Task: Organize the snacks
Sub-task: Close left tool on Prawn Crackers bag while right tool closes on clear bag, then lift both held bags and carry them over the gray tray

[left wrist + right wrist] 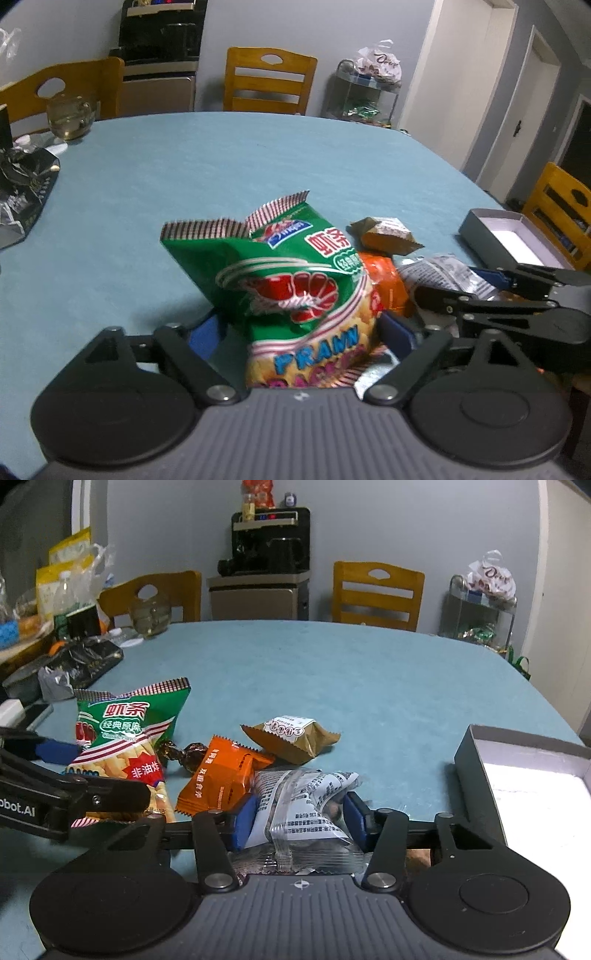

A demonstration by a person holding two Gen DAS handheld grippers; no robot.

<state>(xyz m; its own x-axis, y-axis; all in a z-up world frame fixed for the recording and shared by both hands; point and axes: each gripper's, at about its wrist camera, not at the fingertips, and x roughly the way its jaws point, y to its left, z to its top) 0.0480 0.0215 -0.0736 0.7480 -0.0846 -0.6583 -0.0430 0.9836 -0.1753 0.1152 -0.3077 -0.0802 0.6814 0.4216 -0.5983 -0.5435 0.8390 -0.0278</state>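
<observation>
A green prawn cracker bag [291,291] lies on the blue tablecloth between the blue pads of my left gripper [301,332]. The right-hand pad touches the bag's edge and a sliver of cloth shows beside the left-hand pad. My right gripper [299,821] is shut on a clear packet with white print [295,805], its pads pressing both sides. Just beyond lie an orange packet [221,779], a brown packet [291,738] and a dark foil candy [184,755]. An open grey box [476,775] with a white inside sits to the right.
A black foil bag [22,184] and a glass bowl [70,114] sit at the table's far left. Wooden chairs [269,81] stand around the table [258,166]. Against the back wall are a dark appliance cabinet [266,554] and a wire cart [480,613].
</observation>
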